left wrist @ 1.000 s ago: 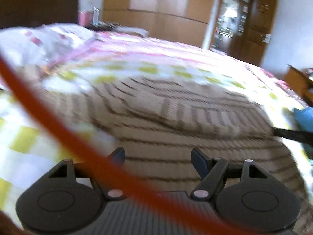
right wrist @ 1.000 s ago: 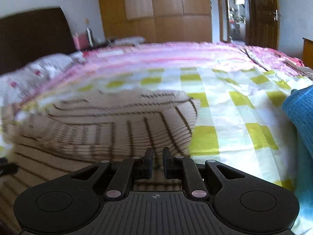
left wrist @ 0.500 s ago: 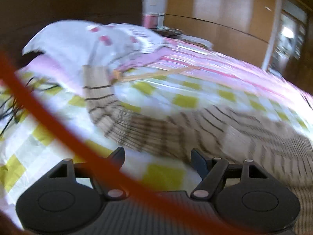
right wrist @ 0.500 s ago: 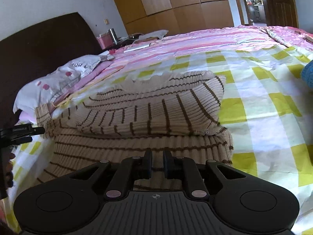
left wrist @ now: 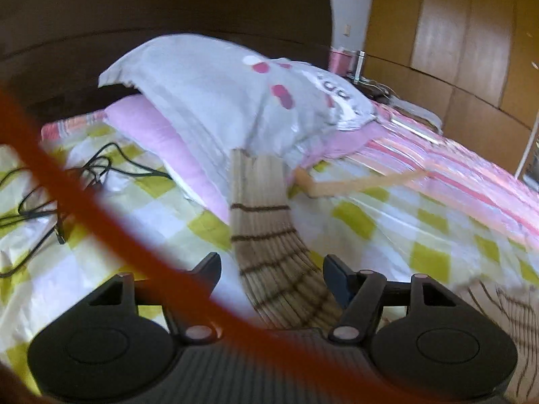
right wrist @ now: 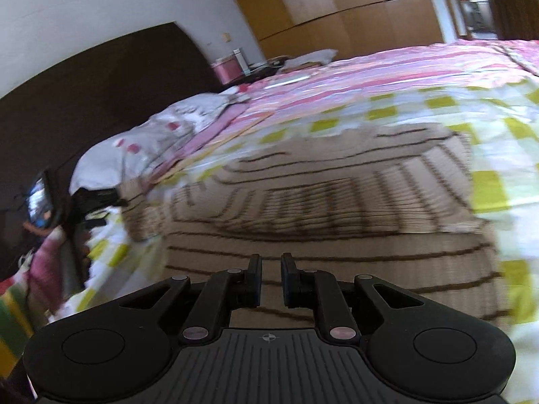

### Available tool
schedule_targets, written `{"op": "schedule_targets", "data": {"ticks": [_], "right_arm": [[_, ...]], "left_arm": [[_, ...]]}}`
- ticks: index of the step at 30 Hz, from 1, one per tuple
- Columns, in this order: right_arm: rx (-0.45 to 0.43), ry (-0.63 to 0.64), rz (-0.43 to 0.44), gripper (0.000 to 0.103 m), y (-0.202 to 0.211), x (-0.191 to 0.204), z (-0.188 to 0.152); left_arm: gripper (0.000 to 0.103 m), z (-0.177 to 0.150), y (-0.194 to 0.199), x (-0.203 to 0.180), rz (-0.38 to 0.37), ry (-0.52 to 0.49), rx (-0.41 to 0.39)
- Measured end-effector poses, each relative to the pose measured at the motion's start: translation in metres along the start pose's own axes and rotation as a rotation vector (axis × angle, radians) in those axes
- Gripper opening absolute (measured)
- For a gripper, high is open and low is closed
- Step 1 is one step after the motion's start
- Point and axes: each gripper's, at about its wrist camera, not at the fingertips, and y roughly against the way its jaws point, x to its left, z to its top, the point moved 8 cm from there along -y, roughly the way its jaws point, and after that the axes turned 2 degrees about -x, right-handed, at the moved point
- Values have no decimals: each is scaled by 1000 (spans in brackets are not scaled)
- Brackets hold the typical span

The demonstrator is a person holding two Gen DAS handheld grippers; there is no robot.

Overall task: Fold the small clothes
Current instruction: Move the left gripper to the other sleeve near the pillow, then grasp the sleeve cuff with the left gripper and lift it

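A blurred orange cable (left wrist: 101,208) crosses my left view and hides part of the left gripper (left wrist: 271,269). The beige ribbed sweater with brown stripes (right wrist: 320,202) smears in the right view, its near hem lost behind the right gripper (right wrist: 269,277). Small things on the dark bedside stand (right wrist: 256,67) I cannot make out.

Before you, the sweater (right wrist: 320,208) lies on the bedspread (right wrist: 488,188); its sleeve (left wrist: 262,222) reaches the pillow (left wrist: 219,101), cables (left wrist: 67,181) left of it, headboard (left wrist: 134,17) behind.
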Motion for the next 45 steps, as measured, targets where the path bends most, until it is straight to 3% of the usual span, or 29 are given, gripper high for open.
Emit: {"op": "schedule_targets", "data": {"ticks": [4,9,12,13,19,25,29,32,35,40,43,44,45], "right_arm": [[23,22,48,15,-15,26,-2],[42,-1,68,15,-25,38,-4],[52,8,72,15,-27,43,-6],[54,12,74,15,-28,44,-6],[49,1,77,15,-25,46,-7],[40,-22,72,15,-15,34,-6],[38,-56,58,15,-2,21,-7],[33,-60,26,15,10,8,-9],[40,-78,-11,15,19,-9,-13],[35,-126,-49,15,29,-36,-21],[49,-163,-46,16,32,-51,-21],[44,-177,-45,19,33,-57,-19],[37,-190,-44,28,34,-61,-17]], "left_arm": [[60,1,-22,11,13,46,50],[52,2,-40,15,25,68,70],[37,1,-46,21,32,93,78],[26,0,-48,21,27,94,84],[15,9,-47,4,-9,44,59],[14,20,0,-48,-245,39,13],[14,14,51,-103,-467,3,40],[14,-11,97,-155,-637,-103,74],[15,-58,132,-205,-752,-260,127],[15,-145,140,-247,-742,-482,255],[20,-170,142,-248,-699,-555,276],[22,-171,145,-246,-693,-570,269],[23,-172,150,-244,-687,-580,262]]}}
